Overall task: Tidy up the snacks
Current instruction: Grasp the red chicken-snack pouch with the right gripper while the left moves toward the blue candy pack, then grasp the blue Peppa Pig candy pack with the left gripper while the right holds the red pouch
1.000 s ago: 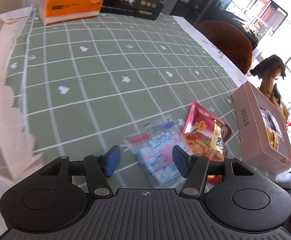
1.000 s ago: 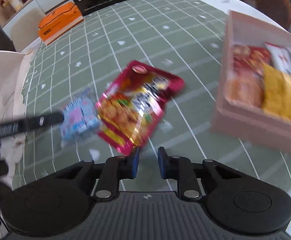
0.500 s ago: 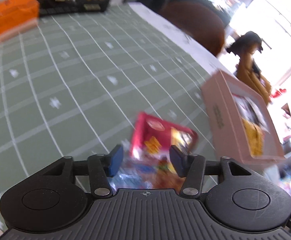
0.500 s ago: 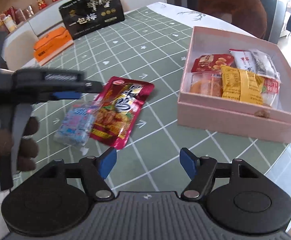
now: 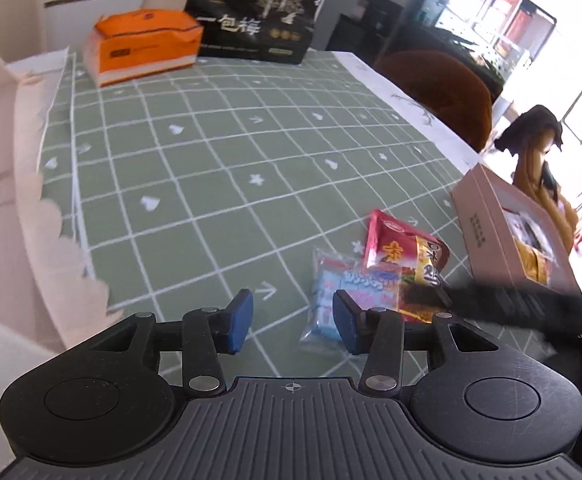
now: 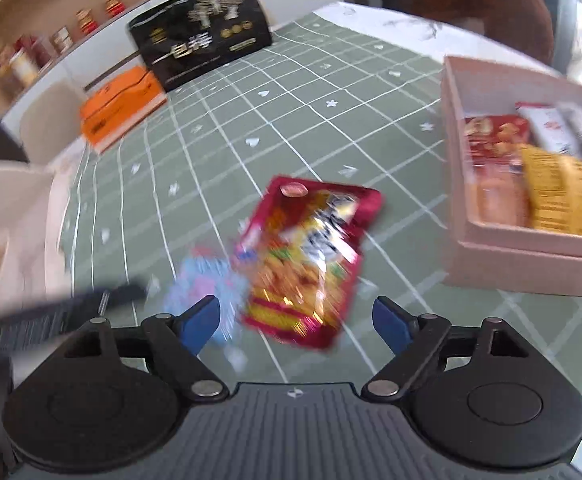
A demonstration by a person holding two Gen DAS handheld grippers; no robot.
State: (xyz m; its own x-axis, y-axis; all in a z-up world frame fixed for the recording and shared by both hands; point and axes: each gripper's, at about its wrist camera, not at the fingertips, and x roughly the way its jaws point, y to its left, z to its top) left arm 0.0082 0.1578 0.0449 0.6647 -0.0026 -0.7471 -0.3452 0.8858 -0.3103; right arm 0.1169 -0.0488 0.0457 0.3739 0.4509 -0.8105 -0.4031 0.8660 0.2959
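A red snack bag [image 6: 307, 256] lies on the green checked tablecloth, with a pale blue clear packet [image 6: 203, 284] touching its left side. Both also show in the left wrist view, the red bag [image 5: 407, 256] right of the blue packet [image 5: 339, 292]. A pink box [image 6: 531, 184] holding several snack packs stands to the right. My right gripper [image 6: 297, 320] is open and empty, just above the near end of the red bag. My left gripper [image 5: 293, 320] is open and empty, near the blue packet's left side. The right gripper's body [image 5: 523, 304] crosses the left wrist view as a dark blur.
An orange tissue pack [image 5: 143, 46] and a black gift box [image 5: 255, 20] stand at the table's far edge. A brown chair [image 5: 443, 84] is beyond the right edge. The pink box [image 5: 507, 232] sits at the table's right edge. A cream chair is on the left.
My right gripper has opened wide from shut and moved down close over the red bag. My left gripper swung right, then back left, and stays open.
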